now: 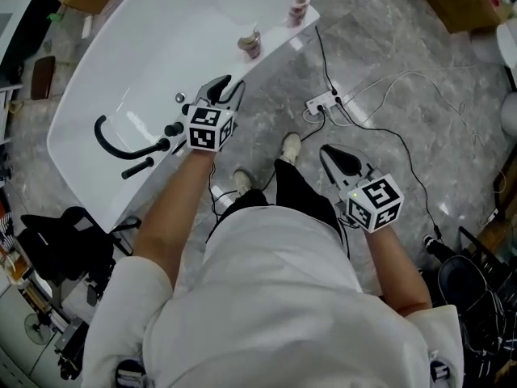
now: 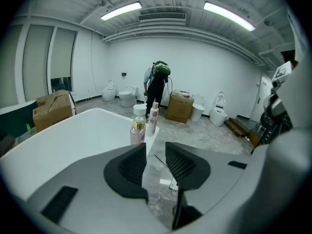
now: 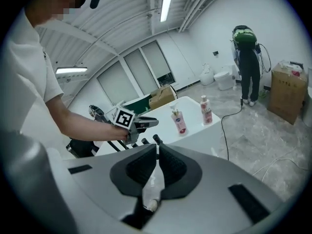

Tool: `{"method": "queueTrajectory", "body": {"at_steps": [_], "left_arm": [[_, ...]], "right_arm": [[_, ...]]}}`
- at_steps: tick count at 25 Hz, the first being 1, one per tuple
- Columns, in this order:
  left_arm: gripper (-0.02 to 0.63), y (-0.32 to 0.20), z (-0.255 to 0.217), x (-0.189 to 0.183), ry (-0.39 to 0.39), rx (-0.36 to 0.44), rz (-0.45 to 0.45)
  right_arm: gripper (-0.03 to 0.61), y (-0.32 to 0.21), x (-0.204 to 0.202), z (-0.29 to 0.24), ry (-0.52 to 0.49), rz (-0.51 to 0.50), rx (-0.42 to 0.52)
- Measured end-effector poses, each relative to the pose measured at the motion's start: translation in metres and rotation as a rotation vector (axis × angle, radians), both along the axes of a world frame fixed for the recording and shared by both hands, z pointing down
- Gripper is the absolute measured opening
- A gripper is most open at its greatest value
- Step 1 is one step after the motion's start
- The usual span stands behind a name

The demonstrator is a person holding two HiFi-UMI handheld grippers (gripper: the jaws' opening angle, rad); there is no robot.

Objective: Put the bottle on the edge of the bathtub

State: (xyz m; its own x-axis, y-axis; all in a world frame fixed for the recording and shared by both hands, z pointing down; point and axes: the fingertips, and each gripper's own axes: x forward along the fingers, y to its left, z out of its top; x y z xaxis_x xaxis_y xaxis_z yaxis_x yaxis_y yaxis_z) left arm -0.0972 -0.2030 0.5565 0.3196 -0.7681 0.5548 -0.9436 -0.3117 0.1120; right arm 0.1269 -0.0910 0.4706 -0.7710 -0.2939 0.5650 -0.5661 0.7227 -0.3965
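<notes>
White-shirted person (image 1: pixel 275 297) holds the right gripper (image 1: pixel 333 153) low over the floor (image 1: pixel 388 47), jaws pressed nearly together, empty. Ahead, the left gripper (image 1: pixel 229 86) hovers at the tub (image 1: pixel 145 47) rim, jaws spread, nothing between. Beyond its tips a bottle (image 1: pixel 250 44) stands on the rim, a second bottle (image 1: pixel 300 8) farther along.

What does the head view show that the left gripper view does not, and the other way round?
Only the head view: the right tongs, a black hose in the tub, the wearer's shoes. Only the left gripper view: a person standing far off, toilets, ceiling lights. Both: the tub, two bottles on its edge, the power strip on the floor.
</notes>
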Motion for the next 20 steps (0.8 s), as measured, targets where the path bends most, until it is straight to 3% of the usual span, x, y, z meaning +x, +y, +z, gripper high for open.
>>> {"method": "queueTrajectory", "body": {"at_steps": [3,5,15,20], "left_arm": [[0.055,0.038,-0.019,0.004,0.015,-0.002,0.049],[0.026,0.065,-0.036,0.008,0.044,-0.001,0.083],[0.018,0.192,-0.117,0.031,0.260,-0.053,0.221],[0.018,0.246,-0.144,0.027,0.319,-0.062,0.252]], "right_arm": [[0.014,0.009,-0.017,-0.014,0.002,-0.009,0.046],[0.009,0.017,-0.028,-0.022,0.009,-0.014,0.072],[0.009,0.073,-0.066,-0.049,0.024,-0.069,0.161],[0.008,0.111,-0.079,-0.054,0.032,-0.068,0.188]]}}
